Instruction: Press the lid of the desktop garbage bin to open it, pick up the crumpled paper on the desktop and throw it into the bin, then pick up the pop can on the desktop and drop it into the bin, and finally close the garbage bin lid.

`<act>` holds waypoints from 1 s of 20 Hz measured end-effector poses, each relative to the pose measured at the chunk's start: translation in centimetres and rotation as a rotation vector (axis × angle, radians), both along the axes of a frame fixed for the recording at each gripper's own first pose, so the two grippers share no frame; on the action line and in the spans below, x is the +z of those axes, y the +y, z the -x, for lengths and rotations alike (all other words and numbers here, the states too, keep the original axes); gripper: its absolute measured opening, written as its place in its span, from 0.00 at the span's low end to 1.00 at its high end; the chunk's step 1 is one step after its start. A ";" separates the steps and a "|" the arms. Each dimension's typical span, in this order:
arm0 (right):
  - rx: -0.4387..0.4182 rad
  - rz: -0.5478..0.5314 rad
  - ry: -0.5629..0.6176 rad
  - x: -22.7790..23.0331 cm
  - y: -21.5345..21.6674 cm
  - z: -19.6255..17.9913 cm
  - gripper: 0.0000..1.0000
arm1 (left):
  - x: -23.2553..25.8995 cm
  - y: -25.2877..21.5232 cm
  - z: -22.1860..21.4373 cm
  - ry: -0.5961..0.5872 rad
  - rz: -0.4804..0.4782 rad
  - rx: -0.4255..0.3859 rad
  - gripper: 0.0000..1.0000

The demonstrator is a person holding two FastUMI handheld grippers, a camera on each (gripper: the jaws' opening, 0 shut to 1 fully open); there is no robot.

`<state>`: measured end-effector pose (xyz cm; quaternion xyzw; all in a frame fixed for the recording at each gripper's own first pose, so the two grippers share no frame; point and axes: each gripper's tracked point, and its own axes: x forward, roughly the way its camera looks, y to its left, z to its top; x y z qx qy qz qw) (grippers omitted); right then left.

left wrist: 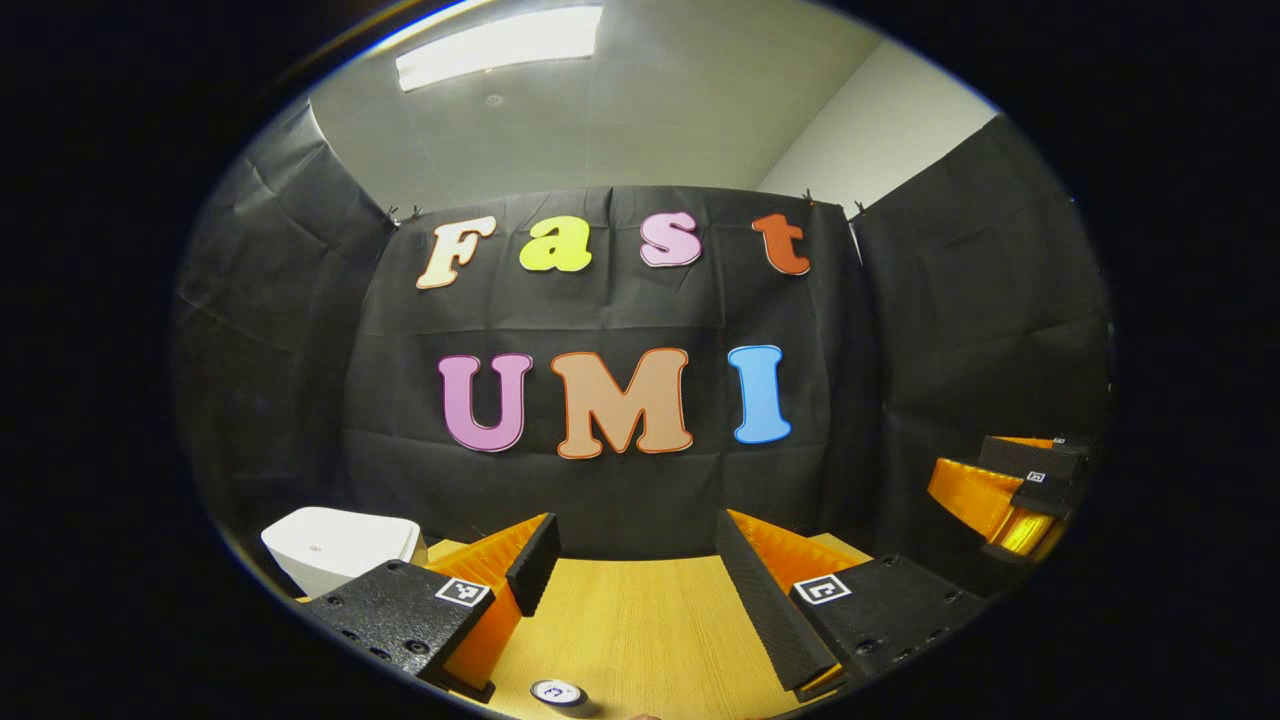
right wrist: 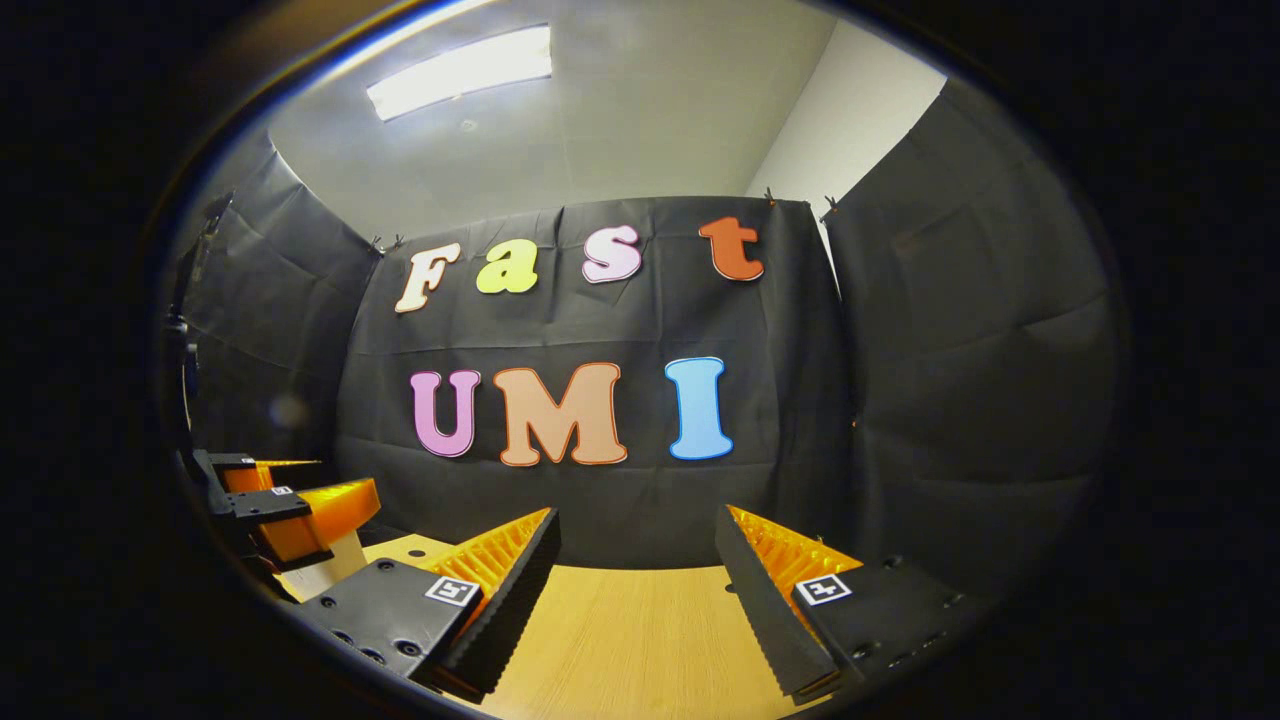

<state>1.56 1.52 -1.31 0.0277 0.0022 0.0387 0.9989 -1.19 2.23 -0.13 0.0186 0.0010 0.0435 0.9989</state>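
Pale wood-grain table (left wrist: 640, 620) under my tongs; white garbage bin (left wrist: 335, 545) stands at its left; small round object (left wrist: 557, 691), possibly the pop can's top, at near edge.

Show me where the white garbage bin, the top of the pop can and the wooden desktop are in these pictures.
Garbage bin (left wrist: 340, 545): left gripper view, on its closed white lid.
Pop can (left wrist: 557, 692): left gripper view, on its round top at the bottom edge.
Desktop (right wrist: 640, 640): right gripper view, on the bare wood between the open fingers.

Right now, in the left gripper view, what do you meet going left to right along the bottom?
White garbage bin → left hand-held gripper, open over the wooden desktop → right hand-held gripper at the far right.
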 end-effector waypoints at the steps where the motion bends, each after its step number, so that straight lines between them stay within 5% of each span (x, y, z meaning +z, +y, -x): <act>1: 0.003 0.000 -0.005 0.1 0.0 -0.1 0.98 | -0.1 0.3 0.0 0.007 0.001 0.010 0.94; 20: 0.080 0.029 -0.001 -1.2 2.2 -1.7 0.98 | -0.6 1.1 -0.8 0.023 0.021 0.029 0.95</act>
